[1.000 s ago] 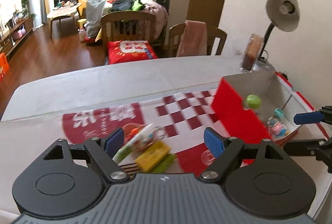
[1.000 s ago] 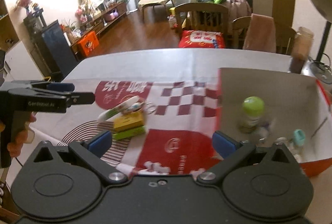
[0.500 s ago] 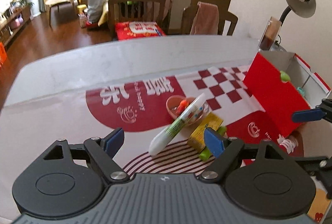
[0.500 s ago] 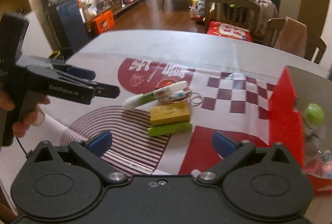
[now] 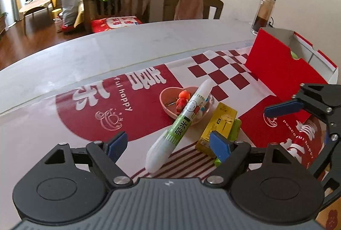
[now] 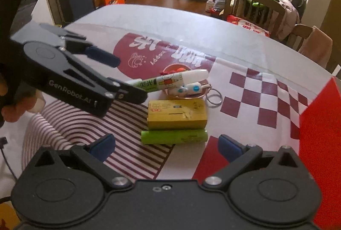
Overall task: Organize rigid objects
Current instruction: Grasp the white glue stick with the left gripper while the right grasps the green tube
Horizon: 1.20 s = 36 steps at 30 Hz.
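Item: left gripper (image 5: 168,145). Jaws stood wide apart with nothing between the pads, poised above the near end of the glue pen.

Item: right gripper (image 6: 166,145). Jaws likewise spread, empty, above the green stick.

Item: glue pen (image 5: 179,125), white with a green label band. Lay tilted, its tip propped on the rim of the heart dish, its base on the striped part of the table mat (image 5: 89,102).

Item: pink heart-shaped dish (image 5: 168,100). Sat on the mat, holding a small red figure (image 5: 183,99). In the right wrist view a white-and-blue keychain charm (image 6: 189,88) rested on it, the key ring (image 6: 214,99) trailing onto the mat.

Item: yellow box (image 6: 177,114). Lay flat just beside the dish.

Item: green stick (image 6: 173,137). Lay along the yellow box, touching it.

Item: red cardboard box (image 5: 279,68). Open-topped, at the right end of the mat, well apart from the cluster; a green cap (image 5: 294,55) showed above its wall.
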Motion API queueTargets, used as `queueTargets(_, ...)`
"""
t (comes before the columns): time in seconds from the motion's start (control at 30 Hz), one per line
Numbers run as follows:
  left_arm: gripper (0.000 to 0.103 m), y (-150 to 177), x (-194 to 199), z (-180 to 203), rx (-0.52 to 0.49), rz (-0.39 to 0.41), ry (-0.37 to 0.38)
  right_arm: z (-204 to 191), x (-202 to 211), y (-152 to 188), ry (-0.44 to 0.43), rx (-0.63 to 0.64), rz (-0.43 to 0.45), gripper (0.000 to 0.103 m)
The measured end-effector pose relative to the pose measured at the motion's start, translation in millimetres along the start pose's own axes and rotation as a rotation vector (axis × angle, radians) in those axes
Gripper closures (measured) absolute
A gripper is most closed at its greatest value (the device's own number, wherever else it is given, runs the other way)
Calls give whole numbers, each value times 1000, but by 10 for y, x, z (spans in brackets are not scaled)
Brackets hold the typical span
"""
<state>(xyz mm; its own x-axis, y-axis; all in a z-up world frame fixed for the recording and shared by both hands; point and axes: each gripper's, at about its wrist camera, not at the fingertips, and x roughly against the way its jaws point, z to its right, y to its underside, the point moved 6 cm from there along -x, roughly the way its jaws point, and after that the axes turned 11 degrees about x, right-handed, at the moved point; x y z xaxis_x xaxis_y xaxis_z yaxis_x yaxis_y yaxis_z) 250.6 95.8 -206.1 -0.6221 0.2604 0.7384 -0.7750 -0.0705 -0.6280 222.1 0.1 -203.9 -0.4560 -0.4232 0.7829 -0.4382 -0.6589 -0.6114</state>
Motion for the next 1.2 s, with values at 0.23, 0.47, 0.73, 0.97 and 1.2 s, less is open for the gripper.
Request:
queueTargets(0.23,19,-29,-212,-110,27,-16,37,71,-215,32,-21,-6,-15,5)
queueTargets(0.47,20,-45,-274,-101,34,-25,116,84,-305,86,-36,-10,-13,9)
queueTargets(0.73,25,0,-206,-217,28,-17,132,73,-311,72,-28,-2,4,13)
queueTargets(0.97,46,-49,-259,-209,67,-11,190,81,-289,70,-13,-4,13,21)
queueTargets(1.2,63,-47,-282,-193,111,-27,238,77,-272,86,6,-23,14,23)
